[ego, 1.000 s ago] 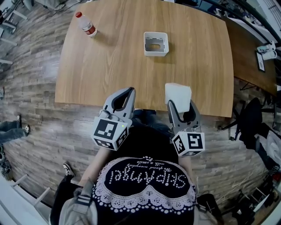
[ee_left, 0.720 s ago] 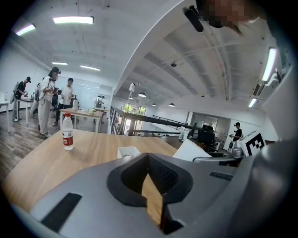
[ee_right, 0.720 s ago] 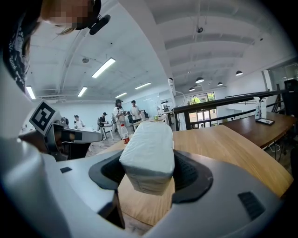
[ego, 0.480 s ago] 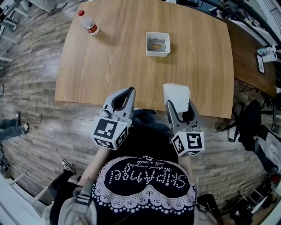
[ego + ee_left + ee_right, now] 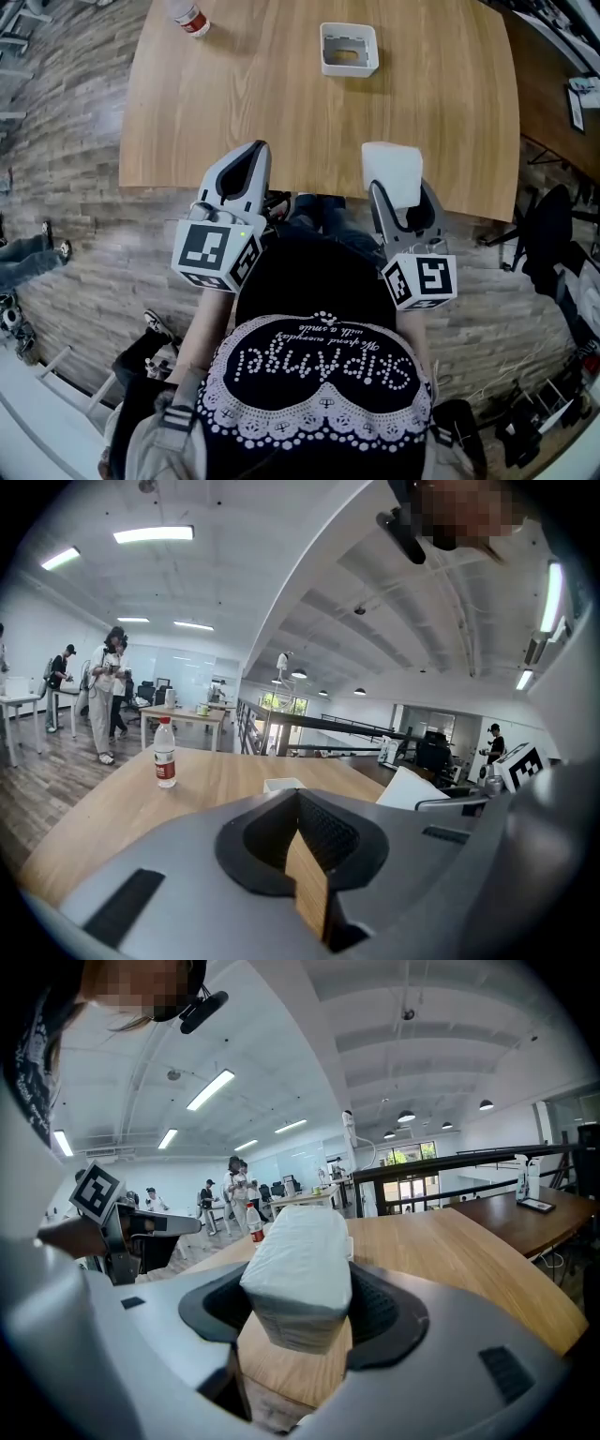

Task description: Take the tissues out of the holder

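Well to the left of the white holder, a plastic bottle stands at the far corner of the table. On the holder's near side and to its left, your left gripper hovers at the table's edge, its jaws together with nothing between them. Right of that, well apart from the holder on its near side, your right gripper is clamped on the white block of tissues, over the table's near edge.
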Tool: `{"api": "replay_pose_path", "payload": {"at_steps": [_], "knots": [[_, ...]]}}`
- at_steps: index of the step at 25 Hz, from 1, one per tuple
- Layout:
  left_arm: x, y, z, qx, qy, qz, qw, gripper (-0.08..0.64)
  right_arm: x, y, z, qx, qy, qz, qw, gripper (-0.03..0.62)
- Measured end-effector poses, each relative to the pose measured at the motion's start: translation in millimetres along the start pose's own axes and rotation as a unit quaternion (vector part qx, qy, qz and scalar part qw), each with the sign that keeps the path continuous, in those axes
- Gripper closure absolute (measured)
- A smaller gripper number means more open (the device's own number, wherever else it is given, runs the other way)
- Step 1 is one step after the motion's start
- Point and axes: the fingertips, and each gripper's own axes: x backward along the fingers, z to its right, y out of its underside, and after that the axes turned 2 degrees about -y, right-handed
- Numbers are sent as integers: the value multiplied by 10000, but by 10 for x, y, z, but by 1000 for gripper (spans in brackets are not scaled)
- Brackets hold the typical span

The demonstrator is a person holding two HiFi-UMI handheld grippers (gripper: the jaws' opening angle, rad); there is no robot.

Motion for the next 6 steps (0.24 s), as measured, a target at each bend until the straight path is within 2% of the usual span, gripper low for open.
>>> {"api": "replay_pose_path", "payload": {"at_steps": [6], "knots": [[95, 3, -151, 12, -167, 19, 9999, 554, 0, 77, -21, 15, 2, -128, 9999, 302]]}}
